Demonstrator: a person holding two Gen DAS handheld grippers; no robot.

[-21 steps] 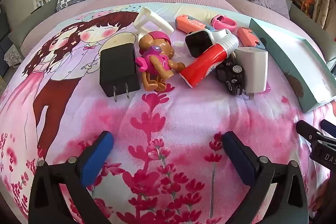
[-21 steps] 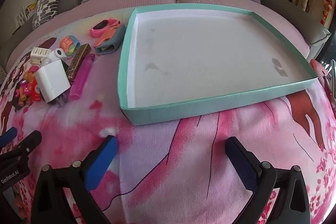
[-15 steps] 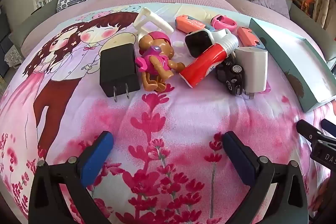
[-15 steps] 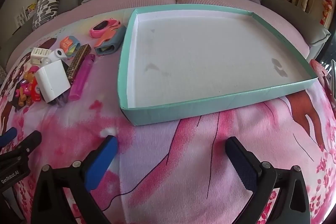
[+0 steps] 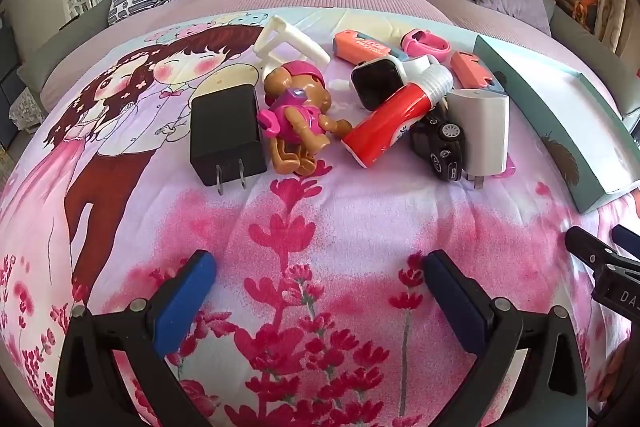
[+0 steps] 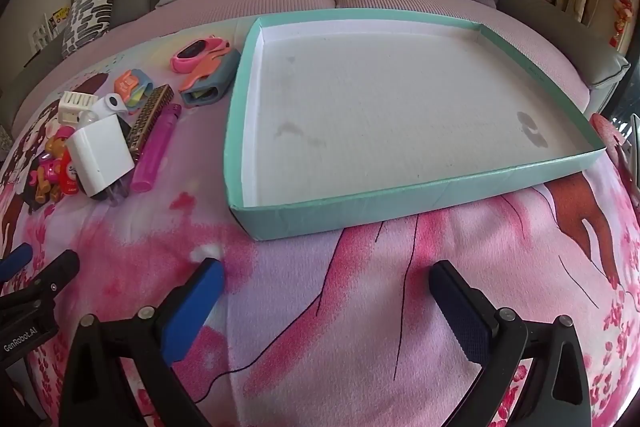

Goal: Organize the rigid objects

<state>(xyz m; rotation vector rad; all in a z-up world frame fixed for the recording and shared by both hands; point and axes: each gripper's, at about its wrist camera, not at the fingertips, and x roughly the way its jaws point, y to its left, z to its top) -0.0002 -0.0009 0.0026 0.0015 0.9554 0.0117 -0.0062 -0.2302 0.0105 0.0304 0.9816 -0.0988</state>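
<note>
Nothing has been sorted yet, as far as these views show: the shallow teal cardboard tray with a white inside (image 6: 420,205) lies empty on the pink flower-printed blanket (image 5: 320,227), toward its right side, and every loose item sits in a cluster just left of the tray's left wall. In that cluster are a black plug-in charger block (image 5: 224,131) at the left end, a brown toy dog in a pink outfit (image 5: 298,119) beside it, a red tube with a white ribbed cap (image 5: 394,123), a small black toy car (image 5: 442,143), a white charger cube (image 5: 484,131), a dark-screened smartwatch (image 5: 376,83), a white plastic bracket (image 5: 292,43), and several coral and pink pieces toward the far edge. The left gripper (image 5: 318,301) hangs over bare blanket short of the cluster, its blue pads spread wide with nothing between them; the right gripper (image 6: 326,307) sits likewise wide and empty before the tray's near wall. All picking and placing seems to remain. Hard to read: the car and white cube overlap, a translucent pink tube (image 6: 154,151) and a brown patterned bar (image 6: 148,115) show only from the right wrist, and the tray's right end is cut off in the left view.
</note>
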